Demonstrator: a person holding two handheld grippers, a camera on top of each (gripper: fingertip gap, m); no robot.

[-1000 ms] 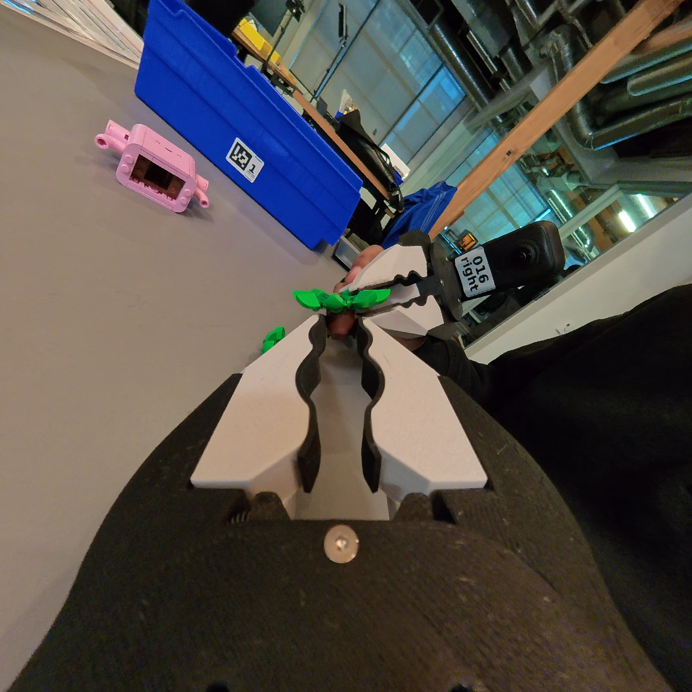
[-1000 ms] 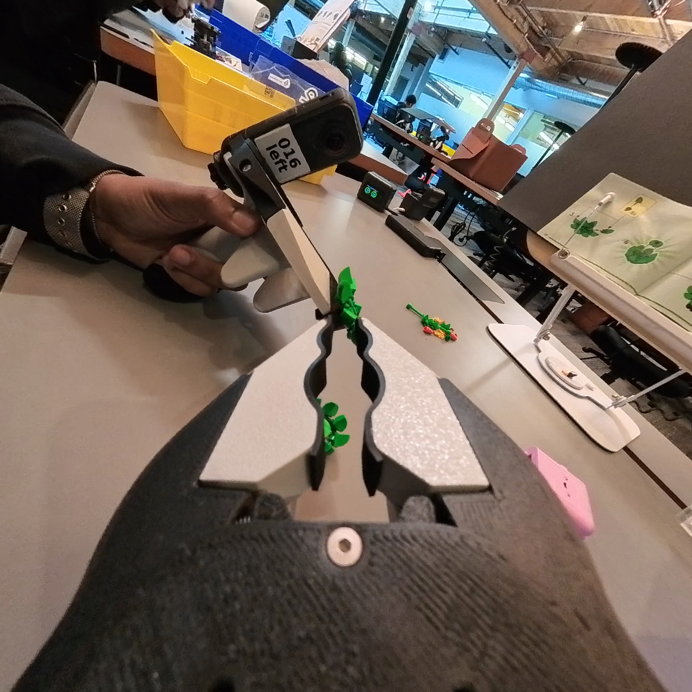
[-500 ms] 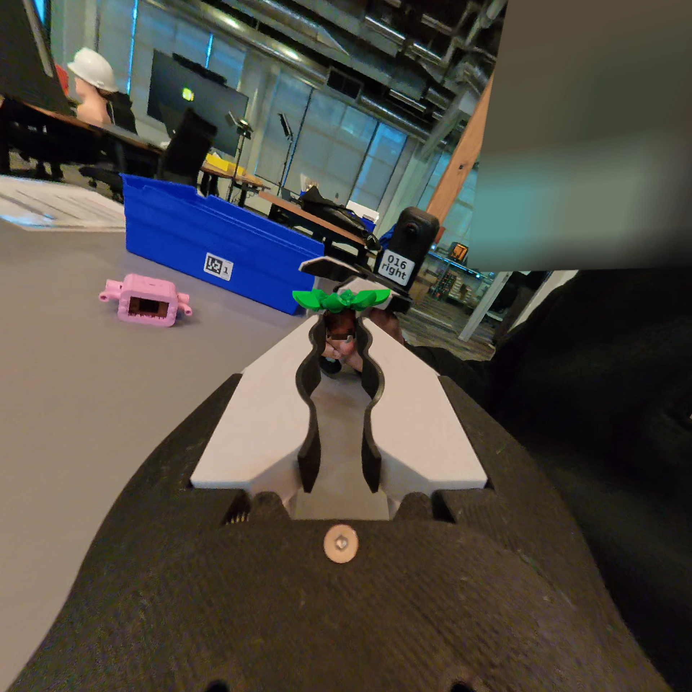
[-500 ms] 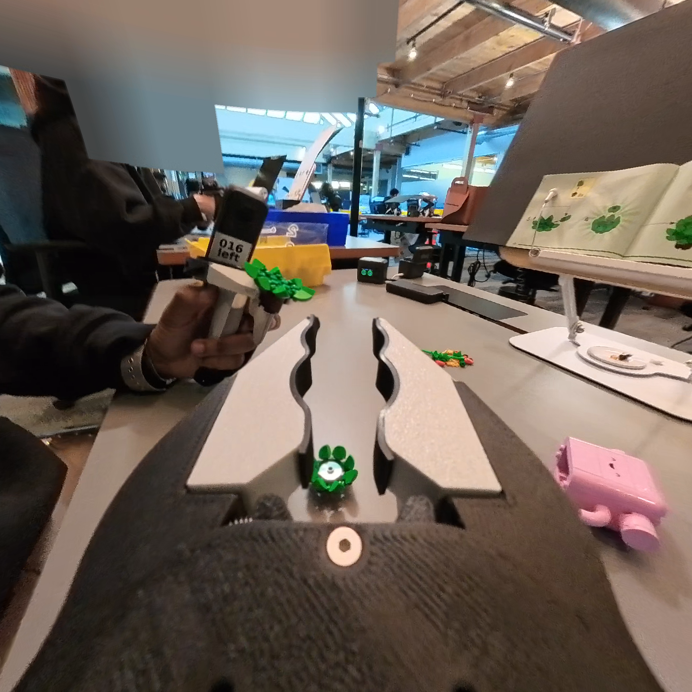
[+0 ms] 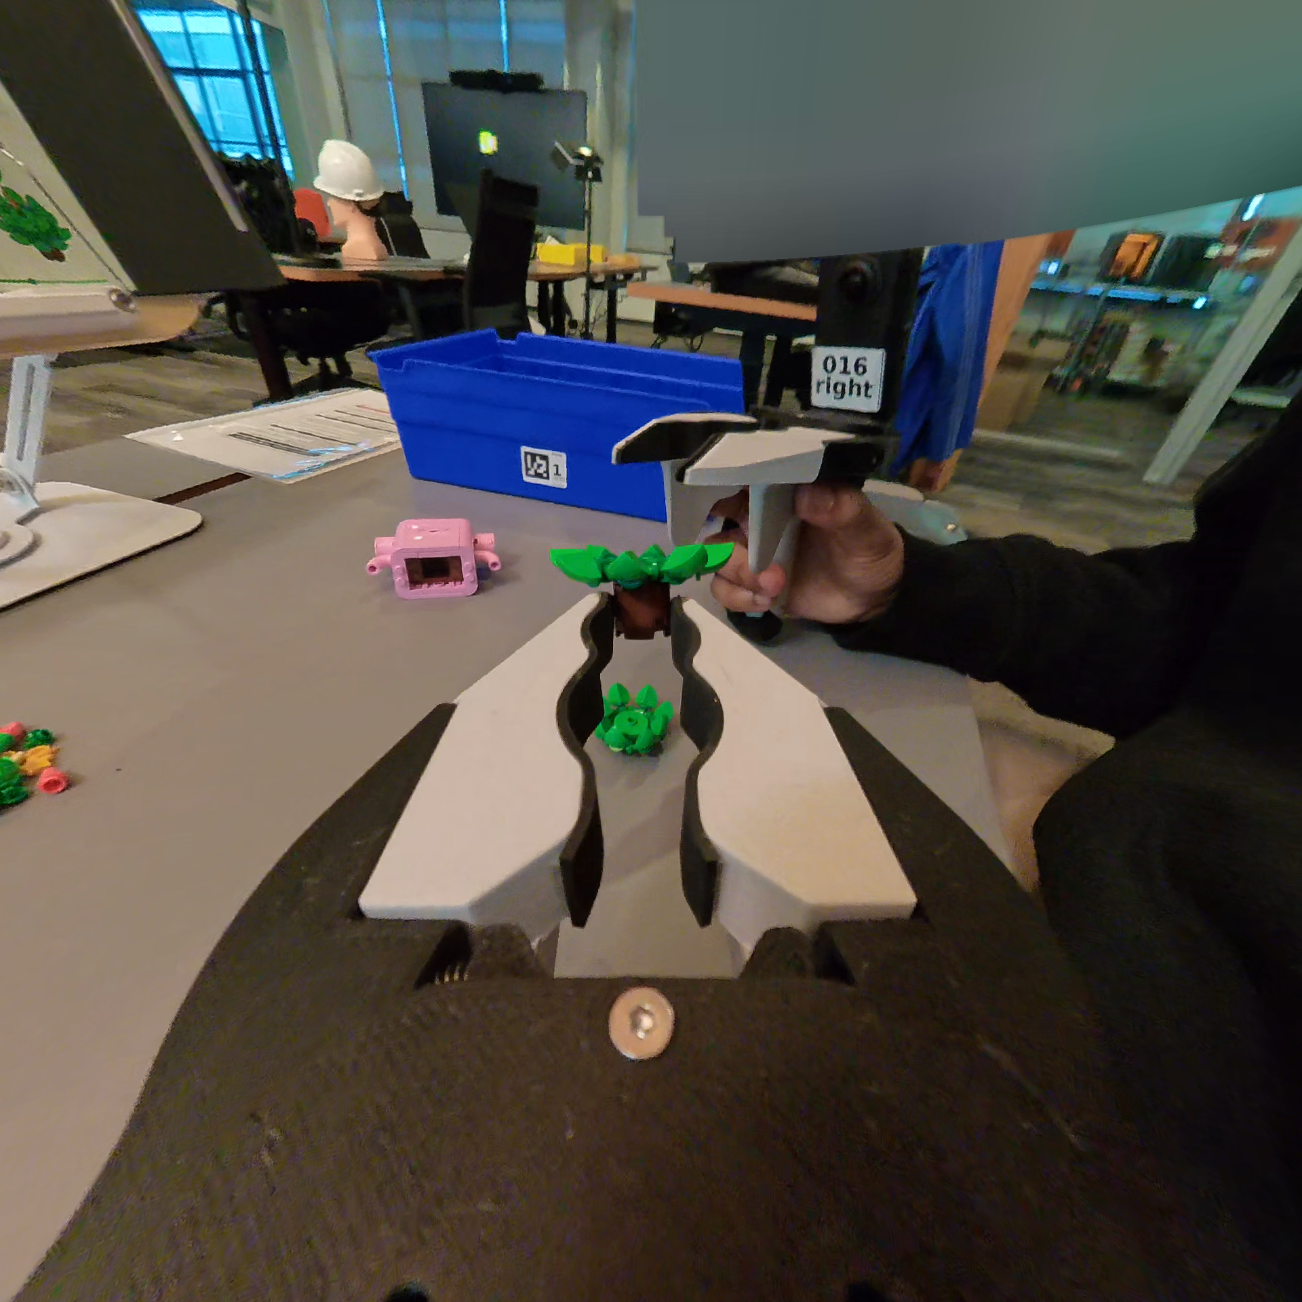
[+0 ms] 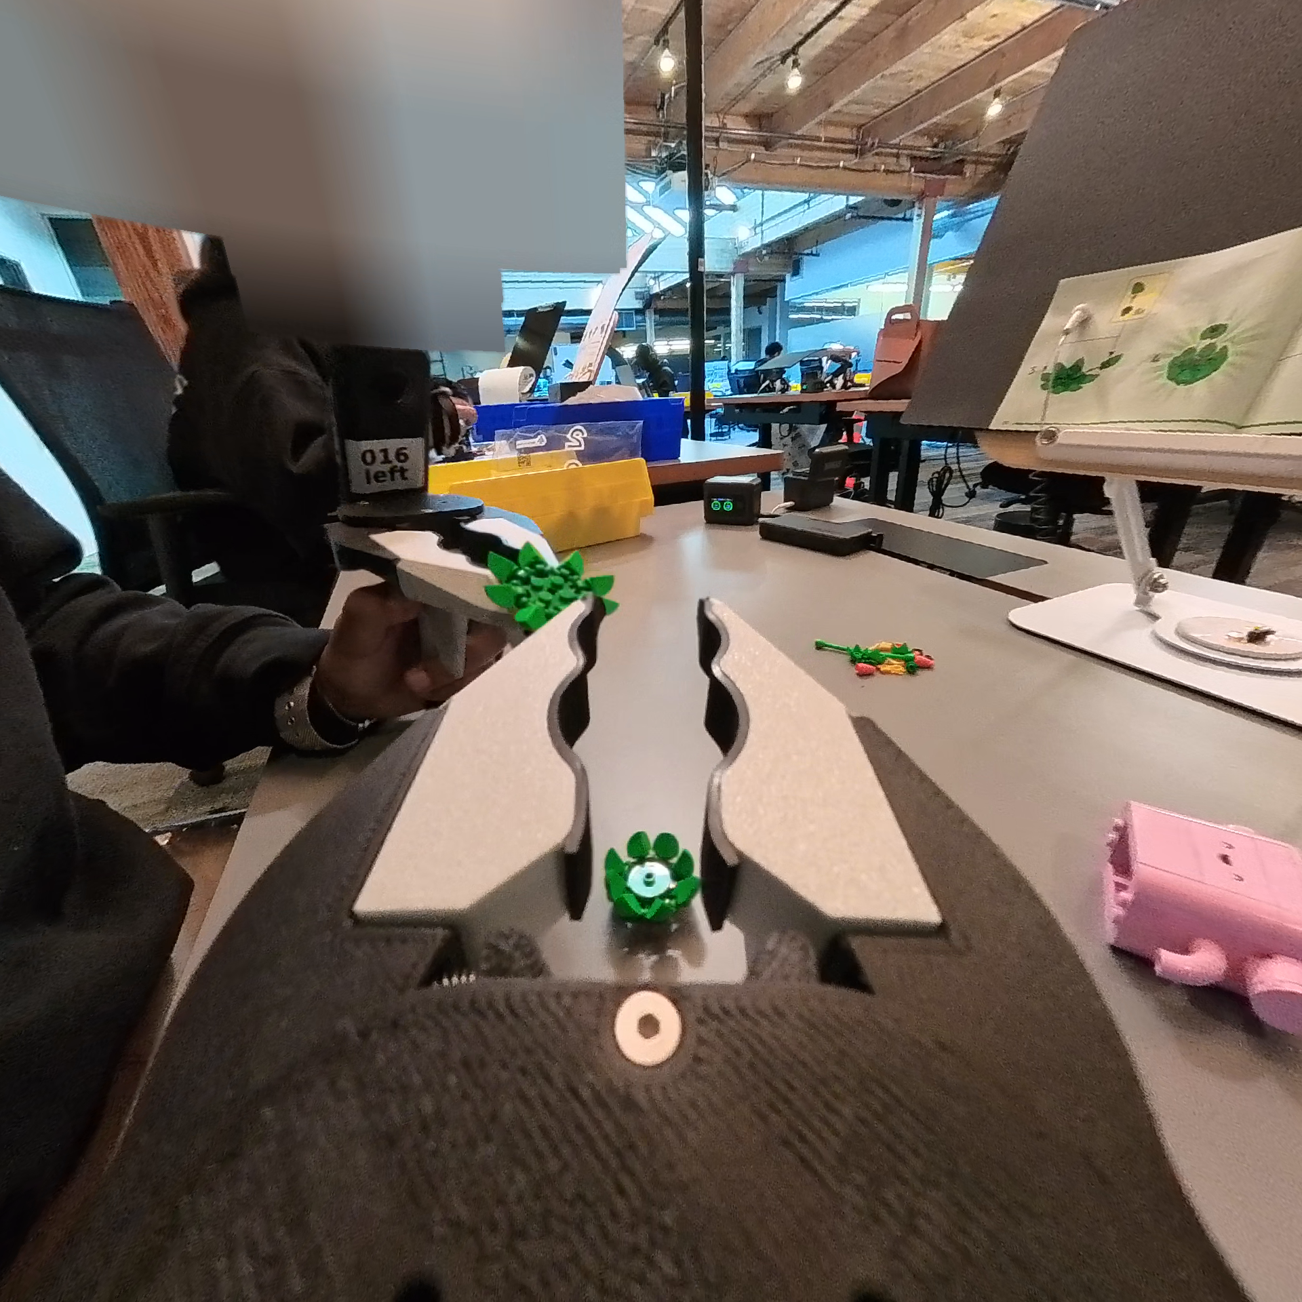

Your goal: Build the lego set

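My left gripper [image 5: 640, 611] is shut on the brown stem of a small plant build [image 5: 641, 565] with a crown of green leaves, held above the grey table. The right wrist view shows the same leafy build [image 6: 546, 588] at the left gripper's tips [image 6: 509, 572]. My right gripper [image 6: 648, 614] is open and empty, apart from the build. A small green leaf rosette [image 6: 652, 884] lies on the table between its fingers near their base. The rosette also shows under the left gripper [image 5: 634, 720]. The right gripper [image 5: 659, 442] appears beyond the build.
A pink block build [image 5: 435, 569] [image 6: 1198, 909] lies on the table. A blue bin [image 5: 563, 416] stands behind it. Loose flower pieces [image 6: 881, 652] [image 5: 25, 761] lie nearby. A booklet stand [image 6: 1155, 623], a yellow bin [image 6: 556, 500] and small black devices [image 6: 733, 501] stand farther off. The gap from one gripper's tips to the other's is roughly 6 cm.
My right gripper was shut at the leaf crown beside the left one; it has let go, opened and drawn back. Both grippers have tilted level. The left still holds the build.
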